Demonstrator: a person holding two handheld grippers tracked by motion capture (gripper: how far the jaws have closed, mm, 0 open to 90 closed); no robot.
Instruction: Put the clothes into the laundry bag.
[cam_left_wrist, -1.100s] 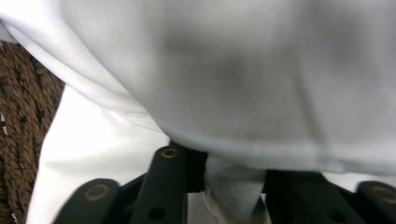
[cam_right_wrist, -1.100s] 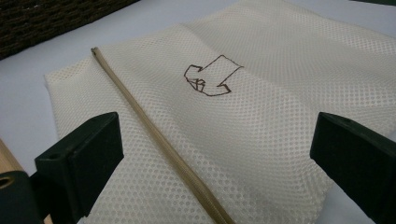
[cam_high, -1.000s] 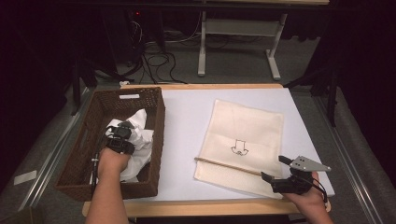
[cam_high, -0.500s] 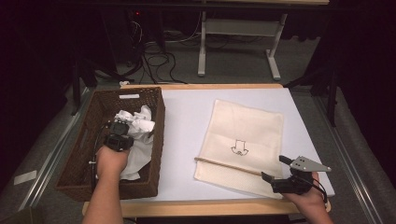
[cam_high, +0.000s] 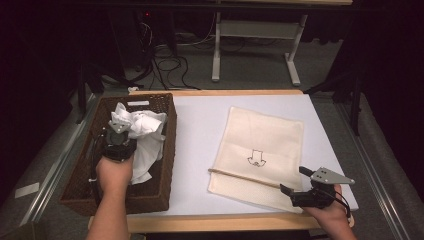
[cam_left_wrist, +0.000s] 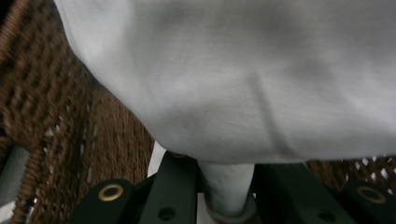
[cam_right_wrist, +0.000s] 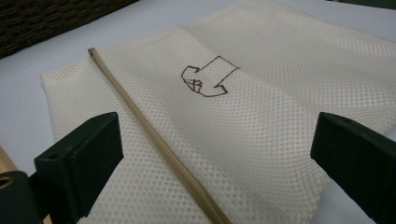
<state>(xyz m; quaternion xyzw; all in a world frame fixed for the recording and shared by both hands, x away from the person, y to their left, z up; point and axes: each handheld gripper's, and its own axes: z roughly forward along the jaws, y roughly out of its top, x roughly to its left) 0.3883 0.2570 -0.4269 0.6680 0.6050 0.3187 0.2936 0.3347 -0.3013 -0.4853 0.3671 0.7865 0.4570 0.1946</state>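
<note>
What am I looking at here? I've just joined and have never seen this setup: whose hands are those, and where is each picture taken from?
No robot here: a person holds a two-jaw tool in each hand. The high view looks down on the table; the other two cameras ride on the tools and look along their black jaws.

On the left stands a brown wicker basket with a white cloth in it. The left tool is shut on a fold of that cloth, seen close up in its own view.

On the right lies a flat cream mesh bag with a zipper and a small drawn mark. The right tool waits at the bag's near edge, jaws open, holding nothing.
</note>
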